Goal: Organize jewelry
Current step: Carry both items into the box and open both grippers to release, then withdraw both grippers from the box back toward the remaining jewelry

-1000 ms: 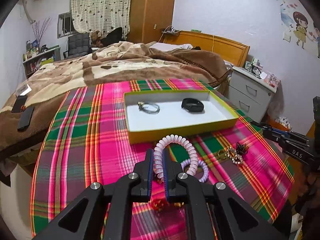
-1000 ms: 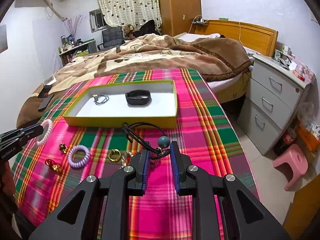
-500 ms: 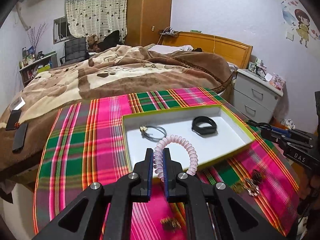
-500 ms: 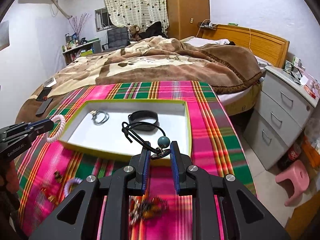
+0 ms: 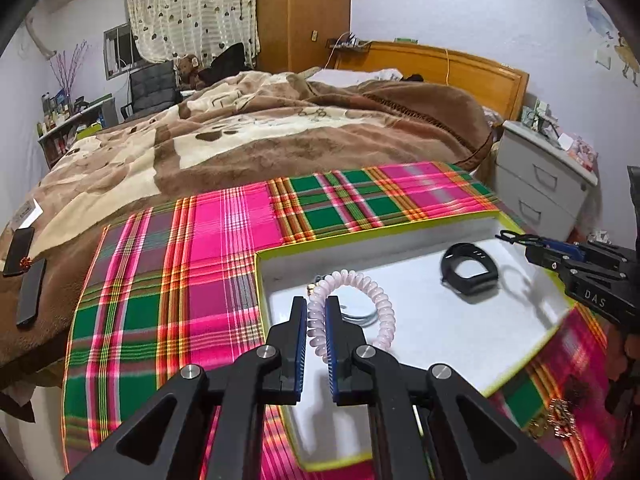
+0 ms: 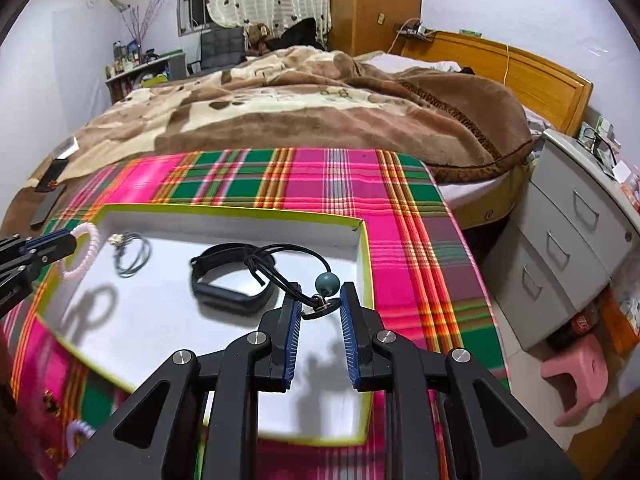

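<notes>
A white tray with a yellow-green rim (image 5: 448, 222) (image 6: 362, 240) lies on the plaid cloth. In it are a black band (image 5: 470, 268) (image 6: 228, 280) and a thin metal bracelet (image 6: 130, 252). My left gripper (image 5: 316, 312) is shut on a pink spiral bracelet (image 5: 360, 284) and holds it over the tray's left part; it also shows in the right wrist view (image 6: 86, 252). My right gripper (image 6: 318, 310) is shut on a black cord necklace with a teal bead (image 6: 327, 281) and holds it over the tray's right part.
Loose jewelry lies on the cloth in front of the tray: a gold piece (image 5: 560, 422) and a lilac spiral ring (image 6: 78, 432). A bed with a brown blanket (image 5: 280, 128) is behind. A grey nightstand (image 6: 576, 232) and a pink stool (image 6: 576, 376) stand at the right.
Both grippers have moved forward from over the cloth to over the tray, each carrying its piece. The jaws have stayed shut.
</notes>
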A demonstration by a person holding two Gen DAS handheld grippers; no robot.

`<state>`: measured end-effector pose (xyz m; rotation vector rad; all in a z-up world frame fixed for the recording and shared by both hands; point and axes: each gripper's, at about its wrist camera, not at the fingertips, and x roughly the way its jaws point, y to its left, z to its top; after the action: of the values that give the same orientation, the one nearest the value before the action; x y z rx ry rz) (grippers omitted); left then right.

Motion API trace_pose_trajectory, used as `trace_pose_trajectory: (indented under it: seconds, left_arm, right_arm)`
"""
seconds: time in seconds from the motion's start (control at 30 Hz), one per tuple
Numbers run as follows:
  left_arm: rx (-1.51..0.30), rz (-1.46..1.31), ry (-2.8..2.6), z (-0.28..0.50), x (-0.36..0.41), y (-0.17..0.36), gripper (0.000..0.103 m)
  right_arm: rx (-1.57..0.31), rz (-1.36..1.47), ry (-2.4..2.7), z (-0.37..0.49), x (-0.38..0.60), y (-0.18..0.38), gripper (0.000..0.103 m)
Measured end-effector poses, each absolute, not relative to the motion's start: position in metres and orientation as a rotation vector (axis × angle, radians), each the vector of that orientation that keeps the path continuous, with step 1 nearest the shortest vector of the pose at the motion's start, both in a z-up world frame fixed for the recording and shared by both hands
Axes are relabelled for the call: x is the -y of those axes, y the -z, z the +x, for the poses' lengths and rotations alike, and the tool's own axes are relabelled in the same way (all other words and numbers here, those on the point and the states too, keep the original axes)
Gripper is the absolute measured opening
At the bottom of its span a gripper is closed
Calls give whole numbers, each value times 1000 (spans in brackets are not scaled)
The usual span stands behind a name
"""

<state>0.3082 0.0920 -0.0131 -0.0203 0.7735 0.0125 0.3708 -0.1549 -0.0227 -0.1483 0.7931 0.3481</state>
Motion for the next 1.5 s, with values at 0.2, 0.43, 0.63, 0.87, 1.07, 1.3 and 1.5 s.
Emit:
trace_pose_trajectory:
  seconds: [0.2,0.43,0.63,0.87,1.07,1.3,1.5]
  left_arm:
    - [-833,-12,-29,326,-99,31,9]
    - [-848,-11,-10,330,-97,37,9]
    - [-852,-13,-4,329,-97,35,10]
    - [-826,-42,18,319,-95,29,23]
    - [-778,-62,32,296,-93,14,23]
    - [-681,-79,28,246,-89,-9,23]
    - [-624,-62,20,199,-75,-21,23]
  right_arm:
    - [-830,-180,-342,389,144,35,20]
    - [-863,-186,-345,395,141,43,21]
    - [-856,-185,-354,390,142,40,31]
    - [-836,-169,-380,380,145,32,39]
    - [-806,-148,-393,362,154,20,39]
    - [-749,-95,-405,317,174,0,39]
    - [-695,-71,-410,265,186,-13,39]
